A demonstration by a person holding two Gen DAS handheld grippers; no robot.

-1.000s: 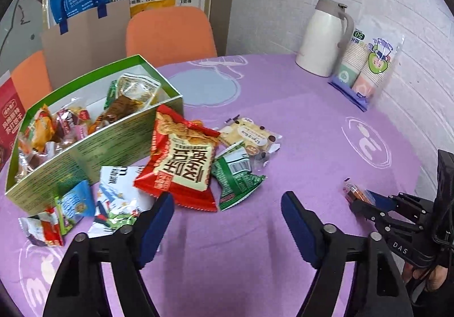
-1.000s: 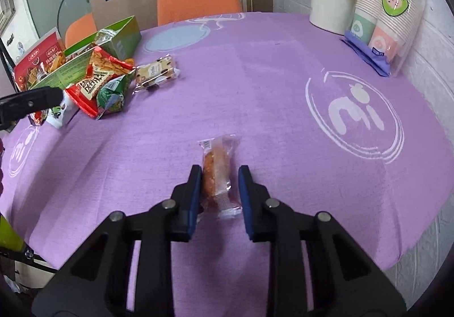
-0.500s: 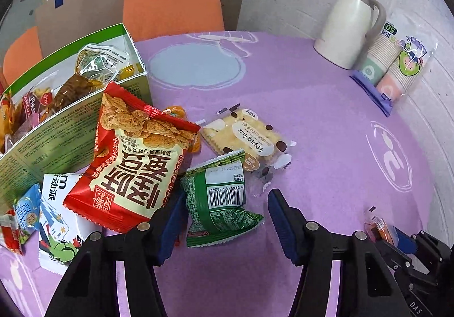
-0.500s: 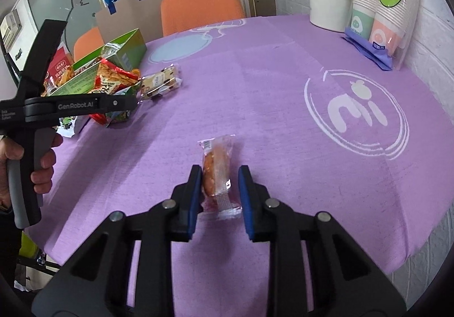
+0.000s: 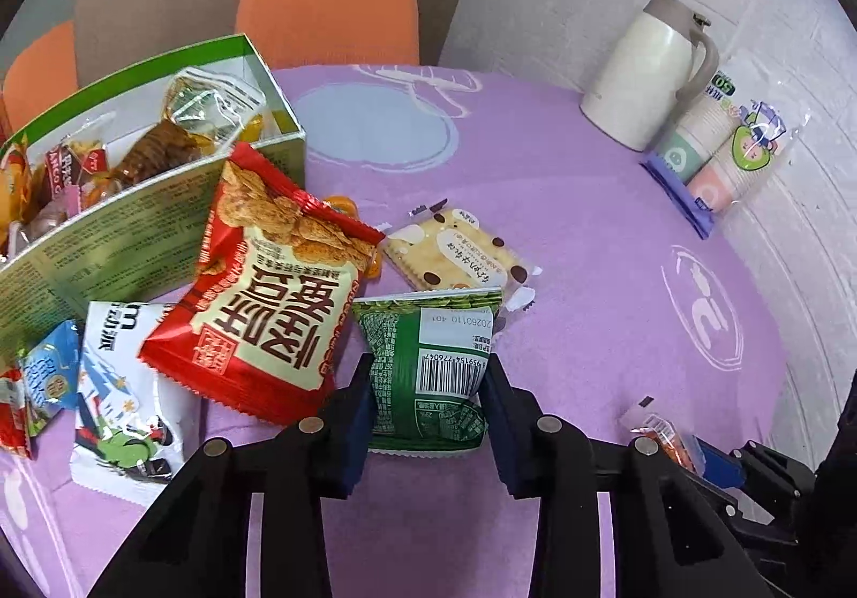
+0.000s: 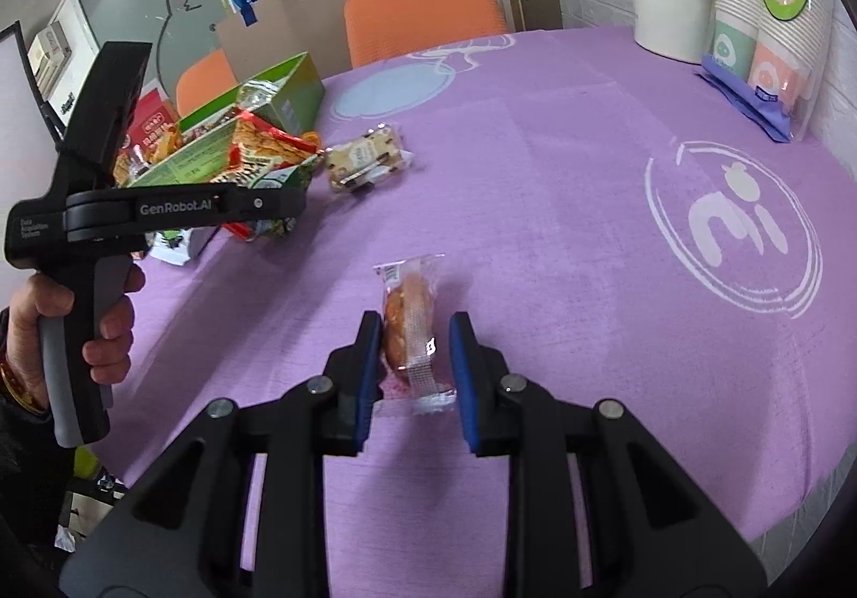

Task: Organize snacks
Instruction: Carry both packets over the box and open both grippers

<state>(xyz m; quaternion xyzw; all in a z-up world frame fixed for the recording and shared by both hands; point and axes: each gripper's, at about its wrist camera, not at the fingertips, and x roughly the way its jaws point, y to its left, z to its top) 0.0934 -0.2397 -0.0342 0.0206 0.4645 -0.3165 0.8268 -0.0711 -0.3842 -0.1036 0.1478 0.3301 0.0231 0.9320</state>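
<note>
My left gripper (image 5: 427, 386) is shut on a green snack packet (image 5: 428, 362), its pads pressing both sides, at the edge of the snack pile. A red chip bag (image 5: 268, 293) and a cracker pack (image 5: 455, 255) lie beside it. The green box (image 5: 134, 223) holds several snacks at the left. My right gripper (image 6: 416, 352) straddles a clear-wrapped cake (image 6: 410, 325) on the purple table; its left pad touches the wrapper and the right pad stands a little off. The left gripper also shows in the right wrist view (image 6: 289, 207).
A white jug (image 5: 637, 78) and a pack of paper cups (image 5: 723, 153) stand at the far right by the wall. White and blue packets (image 5: 123, 384) lie left of the red bag. Orange chairs (image 5: 326, 9) stand behind the purple table (image 5: 589, 234).
My left gripper moved forward to the green packet and closed on it. My right gripper stayed around the wrapped cake, its jaws a little wider than before.
</note>
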